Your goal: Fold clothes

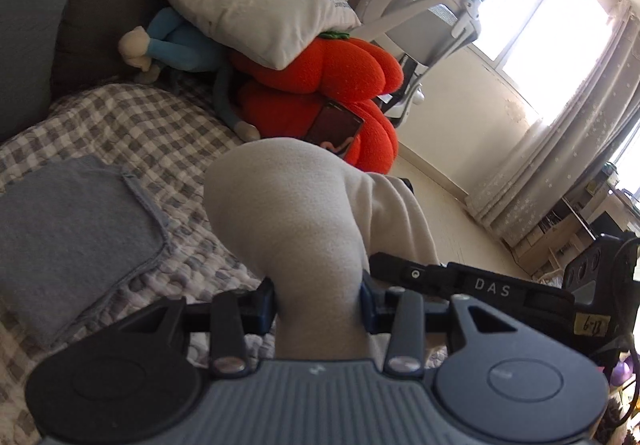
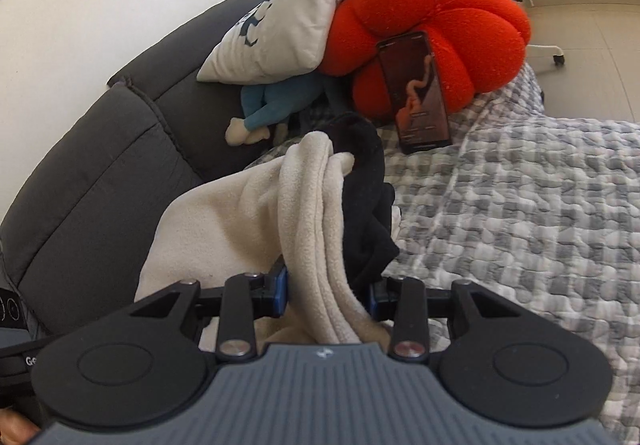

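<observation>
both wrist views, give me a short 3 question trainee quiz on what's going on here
1. True or false: the left gripper is shut on the beige garment.
2. What leans against the red plush? A) a book B) a phone C) a remote
3. Fill in: beside the beige garment in the right gripper hangs a ____ cloth.

Key
1. True: both blue pads press the fleece.
2. B: the phone stands tilted against the plush, on the checked cover.
3. Black: the black cloth drapes beside the beige folds; whether the pads also pinch it cannot be told.
</observation>
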Motion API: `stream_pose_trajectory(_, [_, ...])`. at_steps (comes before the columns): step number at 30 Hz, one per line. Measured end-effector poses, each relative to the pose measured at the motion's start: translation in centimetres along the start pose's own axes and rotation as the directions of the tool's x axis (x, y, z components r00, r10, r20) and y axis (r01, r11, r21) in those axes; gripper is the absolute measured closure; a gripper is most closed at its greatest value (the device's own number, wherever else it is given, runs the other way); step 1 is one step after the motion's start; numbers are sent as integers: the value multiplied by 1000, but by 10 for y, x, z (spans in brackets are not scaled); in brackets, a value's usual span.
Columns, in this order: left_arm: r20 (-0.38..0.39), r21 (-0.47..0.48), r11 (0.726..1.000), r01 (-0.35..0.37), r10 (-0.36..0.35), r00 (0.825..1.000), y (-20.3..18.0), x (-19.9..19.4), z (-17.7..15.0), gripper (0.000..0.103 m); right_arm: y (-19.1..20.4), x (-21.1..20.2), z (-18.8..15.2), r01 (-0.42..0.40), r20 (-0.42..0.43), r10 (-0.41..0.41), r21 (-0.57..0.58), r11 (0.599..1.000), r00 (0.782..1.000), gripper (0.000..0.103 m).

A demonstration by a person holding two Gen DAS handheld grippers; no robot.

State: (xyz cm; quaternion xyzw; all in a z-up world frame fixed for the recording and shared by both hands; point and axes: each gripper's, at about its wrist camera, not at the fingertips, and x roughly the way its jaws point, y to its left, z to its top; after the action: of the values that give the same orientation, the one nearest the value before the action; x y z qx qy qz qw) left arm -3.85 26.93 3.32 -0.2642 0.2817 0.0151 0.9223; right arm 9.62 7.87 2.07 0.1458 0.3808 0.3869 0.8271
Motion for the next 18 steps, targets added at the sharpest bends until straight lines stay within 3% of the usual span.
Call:
stream_pose_trajectory(8, [134, -144, 982, -121, 140, 981, 69, -32, 4, 62, 62, 87, 13, -182, -141, 165, -118, 976, 976, 64])
stream_pose_trajectory(18, [264, -287, 938, -193, 271, 926, 130, -41, 0, 62, 111, 171, 26, -307, -266, 241, -247, 919, 933, 64])
